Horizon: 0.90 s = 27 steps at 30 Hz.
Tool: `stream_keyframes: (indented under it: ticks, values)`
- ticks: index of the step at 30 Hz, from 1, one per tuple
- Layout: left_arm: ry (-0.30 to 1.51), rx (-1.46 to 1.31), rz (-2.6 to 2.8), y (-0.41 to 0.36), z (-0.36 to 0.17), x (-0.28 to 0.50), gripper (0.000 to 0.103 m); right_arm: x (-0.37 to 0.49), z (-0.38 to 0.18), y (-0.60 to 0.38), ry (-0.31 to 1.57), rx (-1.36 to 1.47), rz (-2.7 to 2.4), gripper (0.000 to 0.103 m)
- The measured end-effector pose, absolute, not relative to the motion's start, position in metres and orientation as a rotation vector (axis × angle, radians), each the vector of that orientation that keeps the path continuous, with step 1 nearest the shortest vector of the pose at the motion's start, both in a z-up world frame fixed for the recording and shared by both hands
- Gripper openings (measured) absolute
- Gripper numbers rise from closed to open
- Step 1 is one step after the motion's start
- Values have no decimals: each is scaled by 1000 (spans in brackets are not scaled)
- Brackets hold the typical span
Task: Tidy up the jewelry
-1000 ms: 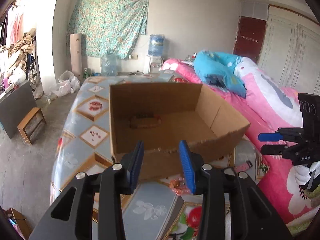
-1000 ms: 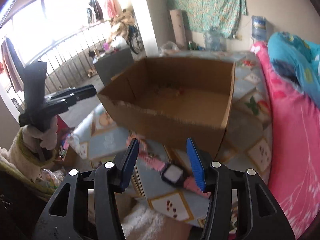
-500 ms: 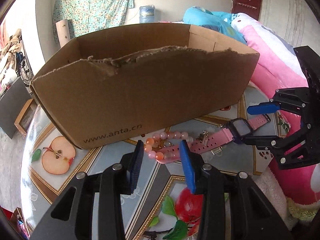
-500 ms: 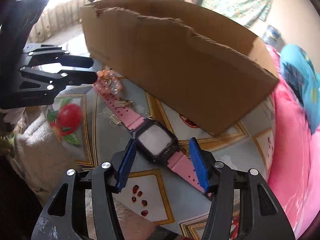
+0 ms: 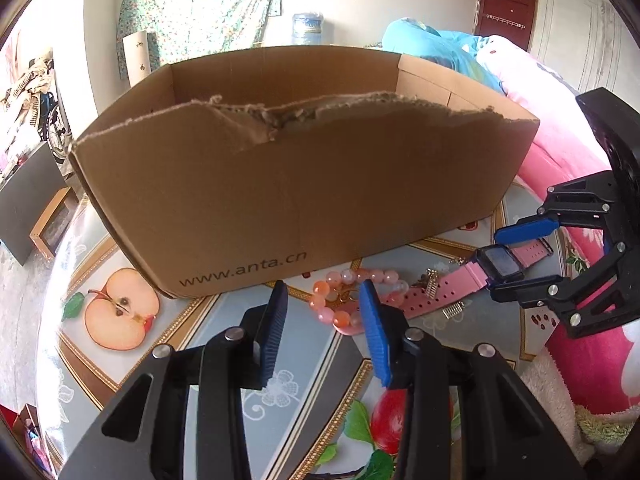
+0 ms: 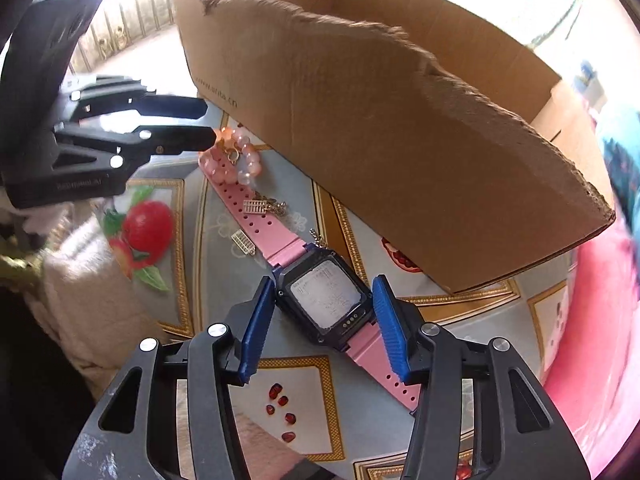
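Right gripper [image 6: 324,316] jaws, just closing, straddle the pink watch [image 6: 326,300] unpinched; its strap toward 11 o'clock could drag the bead bracelet [image 6: 236,160]; left gripper [image 5: 322,308] half-open, empty.

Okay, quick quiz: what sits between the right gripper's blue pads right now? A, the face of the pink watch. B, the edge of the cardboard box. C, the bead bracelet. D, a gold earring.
A: in the right wrist view the right gripper straddles the dark face of the pink watch.

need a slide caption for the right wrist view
Right hand-held gripper open astride the black face of a pink-strapped watch, beside a torn brown cardboard box.
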State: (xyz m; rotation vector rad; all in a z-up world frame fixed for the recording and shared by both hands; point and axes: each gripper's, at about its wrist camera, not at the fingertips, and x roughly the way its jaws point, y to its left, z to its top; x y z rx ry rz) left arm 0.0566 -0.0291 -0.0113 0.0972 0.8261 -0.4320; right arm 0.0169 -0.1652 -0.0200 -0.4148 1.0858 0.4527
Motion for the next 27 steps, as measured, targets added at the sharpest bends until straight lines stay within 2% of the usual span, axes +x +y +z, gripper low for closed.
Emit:
stream_keyframes:
  ticks: [4, 5, 6, 7, 10, 15, 16, 17, 19, 27]
  values:
    - [804, 92, -455, -23, -5, 52, 36, 50, 2, -189, 1182, -230, 500, 46]
    - [796, 94, -464, -22, -4, 50, 36, 54, 7, -195, 1205, -173, 513, 20]
    - [790, 96, -471, -21, -2, 48, 36, 60, 12, -200, 1231, -113, 536, 17]
    - [785, 98, -481, -21, -1, 45, 36, 70, 17, -209, 1272, -41, 540, 1]
    - [769, 103, -514, -22, 2, 38, 37, 90, 25, -226, 1319, -1, 481, 0]
    - [762, 144, -545, -32, -1, 29, 38, 89, 35, -232, 1274, -62, 472, 5]
    - [762, 149, -552, -35, -2, 27, 38, 87, 35, -231, 1249, -97, 476, 9]
    - [765, 152, -560, -36, -4, 26, 38, 81, 39, -229, 1217, -147, 479, 22]
    - [779, 158, -567, -41, -7, 26, 38, 72, 47, -221, 1165, -233, 474, 37]
    - [781, 175, -589, -50, -10, 26, 38, 14, 3, -183, 1083, -593, 440, 48]
